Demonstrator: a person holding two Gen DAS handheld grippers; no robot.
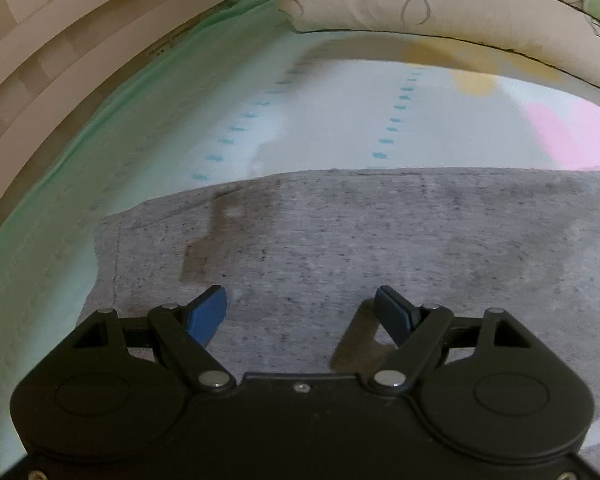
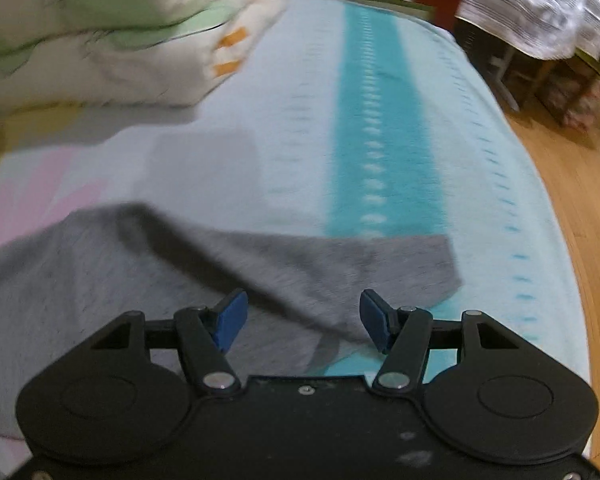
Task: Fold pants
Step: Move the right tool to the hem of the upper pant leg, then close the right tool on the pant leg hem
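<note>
Grey heathered pants lie flat on the bed sheet. In the left wrist view the cloth fills the lower half, its left end with a stitched hem near the green edge. My left gripper is open and empty, just above the cloth. In the right wrist view the pants lie at lower left, with a darker folded flap reaching right to a square end. My right gripper is open and empty, over that flap's near edge. The view is blurred.
Folded quilts and pillows lie at the far side of the bed, also in the right wrist view. A striped wall and bed frame run along the left. The bed's right edge drops to a wooden floor with furniture beyond.
</note>
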